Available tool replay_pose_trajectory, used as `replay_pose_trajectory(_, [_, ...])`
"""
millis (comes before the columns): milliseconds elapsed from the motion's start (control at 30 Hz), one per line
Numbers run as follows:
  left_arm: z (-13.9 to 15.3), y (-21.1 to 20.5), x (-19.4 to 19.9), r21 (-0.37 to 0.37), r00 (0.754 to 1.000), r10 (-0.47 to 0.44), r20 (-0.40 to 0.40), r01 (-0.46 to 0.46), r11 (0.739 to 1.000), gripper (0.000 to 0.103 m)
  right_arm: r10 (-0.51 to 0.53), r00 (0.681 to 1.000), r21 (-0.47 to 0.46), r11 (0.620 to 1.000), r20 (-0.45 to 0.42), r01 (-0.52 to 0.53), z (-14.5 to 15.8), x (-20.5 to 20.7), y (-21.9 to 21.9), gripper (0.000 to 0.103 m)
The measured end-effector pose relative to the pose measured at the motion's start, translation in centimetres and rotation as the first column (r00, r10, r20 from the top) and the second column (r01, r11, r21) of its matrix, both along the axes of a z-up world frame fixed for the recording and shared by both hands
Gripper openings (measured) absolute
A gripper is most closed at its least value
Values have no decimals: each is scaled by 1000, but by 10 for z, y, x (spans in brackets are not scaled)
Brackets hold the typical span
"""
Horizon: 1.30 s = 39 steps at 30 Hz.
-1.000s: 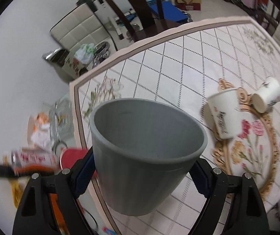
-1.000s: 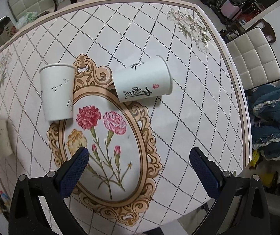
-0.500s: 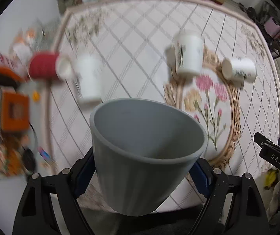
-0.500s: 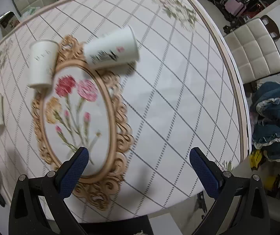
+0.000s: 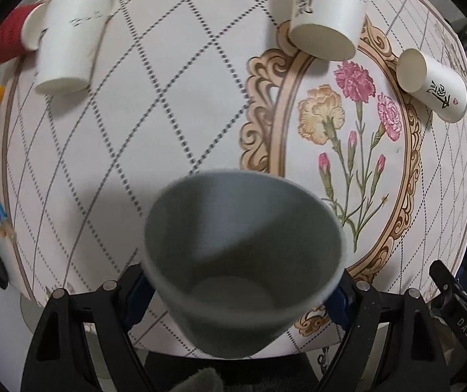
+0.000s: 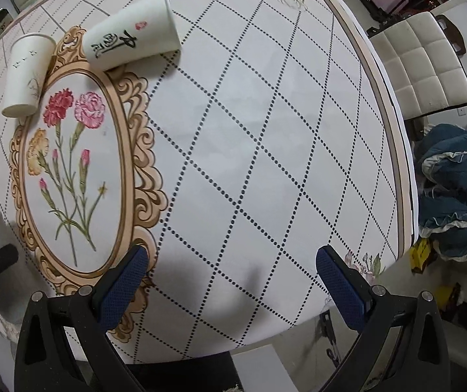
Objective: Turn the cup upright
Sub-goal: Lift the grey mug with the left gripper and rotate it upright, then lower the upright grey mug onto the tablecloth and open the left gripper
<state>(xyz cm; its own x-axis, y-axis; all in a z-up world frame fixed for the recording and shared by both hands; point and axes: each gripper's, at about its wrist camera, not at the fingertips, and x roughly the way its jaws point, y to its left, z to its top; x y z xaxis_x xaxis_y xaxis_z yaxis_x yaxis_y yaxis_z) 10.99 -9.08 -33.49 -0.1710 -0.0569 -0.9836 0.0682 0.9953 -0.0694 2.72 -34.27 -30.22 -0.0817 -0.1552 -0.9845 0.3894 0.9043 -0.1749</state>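
- One grey cup (image 5: 243, 261): clamped in left gripper (image 5: 240, 289), mouth up, above the bench's (image 6: 266, 130) near edge; not set down.
- Three paper cups (image 5: 326, 16) lying on their sides, unflipped.
- Right gripper (image 6: 233, 281): wide, holding nothing.

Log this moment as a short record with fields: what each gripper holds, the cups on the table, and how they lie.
left gripper: shut on the grey cup, mouth facing the camera, above the near table edge
right gripper: open, holding nothing, over the table
paper cups: three white ones, all on their sides
calligraphy cup: on the far rim of the flower medallion
middle cup: beside the medallion's far-left rim
far-left cup: apart from the others, next to a red cup
red cup: also on its side
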Motion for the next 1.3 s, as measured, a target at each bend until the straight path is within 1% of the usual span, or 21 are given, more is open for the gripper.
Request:
replay_pose_trajectory(67, [-4, -3, 1, 13, 1000, -13, 5, 13, 1000, 87, 2, 1000, 2, 1000, -4, -2, -2, 1, -2, 103])
replay_pose_trajectory(200, [-11, -5, 1, 22, 1000, -24, -2, 24, 999, 97, 3, 1000, 6, 1000, -10, -3, -5, 5, -4, 103])
replay_pose_trajectory(267, [-14, -4, 0, 31, 1000, -29, 4, 29, 999, 97, 4, 1000, 7, 1000, -10, -4, -6, 6, -5, 103])
replay_pose_trajectory(367, [-15, 0, 4, 24, 1000, -24, 8, 24, 999, 97, 3, 1000, 7, 1000, -9, -3, -6, 7, -6, 103])
replay_pose_trajectory(500, [-9, 0, 16, 24, 1000, -27, 11, 27, 999, 97, 5, 1000, 10, 1000, -11, -5, -8, 8, -8, 103])
replay_pose_trajectory(700, [1, 0, 19, 37, 999, -37, 30, 36, 999, 97, 10, 1000, 11, 1000, -4, -9, -8, 10, -10, 103])
replay_pose_trajectory(867, [26, -10, 10, 44, 997, -43, 69, 40, 998, 97, 15, 1000, 15, 1000, 12, -15, -1, 9, -7, 103])
replay_pose_trajectory(1033, [59, -10, -2, 75, 988, -63, 139, 53, 996, 97, 23, 999, 19, 1000, 38, -23, 10, 10, -4, 103])
replay_pose_trajectory(1133, [82, -7, -11, 82, 981, -55, 188, 40, 996, 97, 33, 998, 20, 999, 55, -34, 18, 8, 0, 103])
replay_pose_trajectory(1200, [93, -9, -15, 83, 975, -46, 215, 29, 996, 97, 42, 997, 21, 999, 67, -43, 25, 7, 3, 103])
replay_pose_trajectory(1300, [110, -2, -19, 79, 965, -37, 261, 17, 997, 97, 53, 995, 24, 998, 84, -55, 37, 9, 8, 103])
